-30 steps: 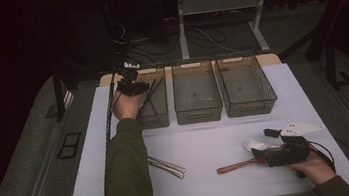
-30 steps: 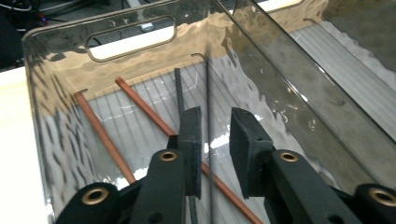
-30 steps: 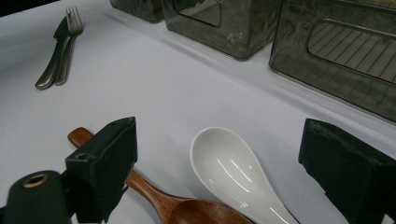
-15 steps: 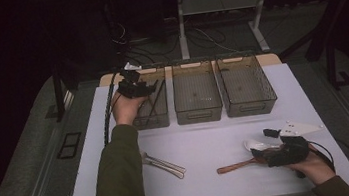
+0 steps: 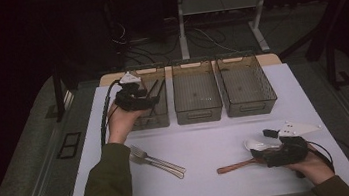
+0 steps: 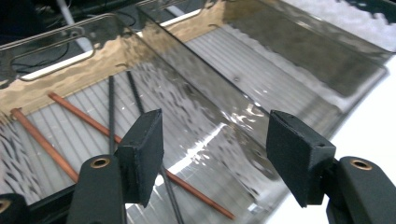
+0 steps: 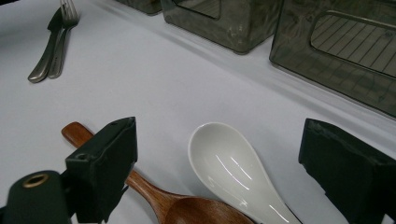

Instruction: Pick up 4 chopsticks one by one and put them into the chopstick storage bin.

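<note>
Left gripper (image 5: 148, 97) over left bin (image 5: 157, 116), jaws apart, just been opening, nothing between. Four chopsticks (image 6: 84, 116) in that bin: two brown, two black. Three bins in row. Right of left bin, near table front: right gripper (image 7: 219, 172), jaws apart, over white spoon (image 7: 233, 168) and wooden spoon (image 7: 154, 196). Two forks (image 5: 156, 161) in front of left bin. No writing readable.

No words or numbers to read

There is no writing, label, brand, number or sign on the white table top (image 5: 208, 139), the three see-through grey plastic bins (image 5: 197, 92), the shiny white spoon (image 7: 233, 163) or the brown wooden spoon (image 7: 154, 196). The high view is dark, so tiny print on things there might be too small to see.
</note>
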Available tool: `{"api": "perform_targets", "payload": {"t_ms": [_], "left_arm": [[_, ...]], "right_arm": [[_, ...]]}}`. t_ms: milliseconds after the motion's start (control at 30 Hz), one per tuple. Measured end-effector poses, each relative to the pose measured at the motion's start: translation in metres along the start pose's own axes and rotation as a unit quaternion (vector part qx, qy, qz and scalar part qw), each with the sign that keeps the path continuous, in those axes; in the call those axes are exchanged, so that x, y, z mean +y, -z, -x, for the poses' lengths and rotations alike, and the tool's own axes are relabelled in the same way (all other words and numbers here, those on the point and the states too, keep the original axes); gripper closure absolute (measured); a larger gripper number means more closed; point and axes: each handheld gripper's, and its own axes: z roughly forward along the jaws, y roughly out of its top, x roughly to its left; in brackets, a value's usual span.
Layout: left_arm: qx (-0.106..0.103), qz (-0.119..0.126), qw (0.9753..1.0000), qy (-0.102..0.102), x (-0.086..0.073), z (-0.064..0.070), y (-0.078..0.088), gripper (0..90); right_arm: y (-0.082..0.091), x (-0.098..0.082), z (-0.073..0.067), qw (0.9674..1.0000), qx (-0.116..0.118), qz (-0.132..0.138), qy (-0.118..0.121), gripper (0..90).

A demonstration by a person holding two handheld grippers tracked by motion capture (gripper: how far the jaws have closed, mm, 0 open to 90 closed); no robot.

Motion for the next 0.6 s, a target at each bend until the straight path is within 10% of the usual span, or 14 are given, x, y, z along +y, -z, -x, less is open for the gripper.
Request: {"api": "perform_targets", "payload": {"t_ms": [600], "left_arm": [[-0.038, 0.014, 0.9989, -0.021, -0.050, 0.042, 0.023, 26.2]], "right_arm": [[-0.001, 0.000, 0.001, 1.0000, 0.001, -0.003, 0.001, 11.9]]}}
